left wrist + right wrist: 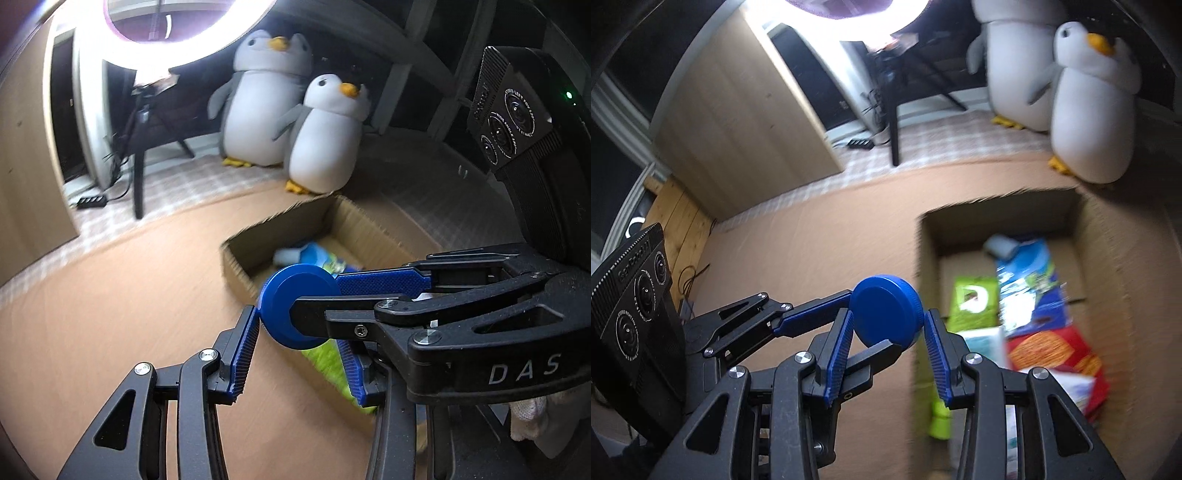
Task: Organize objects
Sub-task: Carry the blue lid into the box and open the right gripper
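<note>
Left tool (299,354): blue-padded fingers clamped on the round blue plastic lid (297,306), gripped jointly with the right tool (888,354), whose pads press the lid's rim from both sides. Below both tools lies the tan surface (110,314). Ahead and right of the tools sits an open brown cardboard box (1104,258) holding colourful snack packets (1027,288). Beyond stand two grey-white plush penguins (325,136).

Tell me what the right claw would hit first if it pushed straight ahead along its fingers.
Probably the near wall of the open cardboard box. The right claw holds a round blue disc with the left claw, pointing down at the box's near edge; blur leaves depth uncertain.
</note>
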Available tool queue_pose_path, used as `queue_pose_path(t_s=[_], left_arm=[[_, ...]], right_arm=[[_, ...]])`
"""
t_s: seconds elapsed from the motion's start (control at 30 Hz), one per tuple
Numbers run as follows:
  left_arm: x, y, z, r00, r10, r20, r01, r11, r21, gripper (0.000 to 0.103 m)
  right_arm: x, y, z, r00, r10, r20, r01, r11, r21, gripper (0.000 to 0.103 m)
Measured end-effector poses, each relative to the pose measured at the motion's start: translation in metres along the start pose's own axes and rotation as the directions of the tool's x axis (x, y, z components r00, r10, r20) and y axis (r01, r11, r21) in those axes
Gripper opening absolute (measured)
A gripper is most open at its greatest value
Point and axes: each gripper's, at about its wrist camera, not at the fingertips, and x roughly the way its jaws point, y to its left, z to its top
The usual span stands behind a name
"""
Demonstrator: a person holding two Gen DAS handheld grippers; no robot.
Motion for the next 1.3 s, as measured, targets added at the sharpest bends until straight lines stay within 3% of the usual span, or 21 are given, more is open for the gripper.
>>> queue_pose_path(t_s=[0.23,0.5,0.57,0.6,0.63,0.73,1.3], left_arm=[[0.029,-0.015,0.027,1.0,-0.006,-0.006,0.006,1.0,0.016,0.044],[0.048,-0.02,0.037,1.0,-0.007,-0.01,0.008,1.0,0.028,0.045],[0.049,-0.02,0.037,1.0,-0.008,-0.006,0.008,1.0,0.029,0.057],[0.049,-0.02,0.037,1.0,-0.001,-0.003,0.001,1.0,0.03,0.075],[0.048,-0.02,0.037,1.0,0.009,0.009,-0.009,0.999,0.032,0.086],[0.046,-0.019,0.036,1.0,0.019,0.012,-0.019,0.999,0.041,0.087],[0.02,0.005,0.02,0.998,0.063,0.007,-0.063,0.998,-0.021,0.09]], right_arm=[[-0.007,-0.034,0.019,0.999,-0.03,0.018,0.029,0.999,0.017,0.037],[-0.005,-0.054,0.027,0.999,-0.041,0.019,0.041,0.999,0.025,0.037],[-0.004,-0.056,0.029,0.999,-0.048,0.021,0.048,0.999,0.019,0.037],[-0.004,-0.056,0.03,0.998,-0.055,0.028,0.055,0.998,0.016,0.038],[-0.004,-0.057,0.031,0.997,-0.065,0.033,0.065,0.998,0.015,0.045],[-0.005,-0.057,0.031,0.994,-0.096,0.048,0.095,0.995,0.015,0.056],[-0.007,-0.047,0.026,0.989,-0.123,0.081,0.12,0.992,0.046,0.063]])
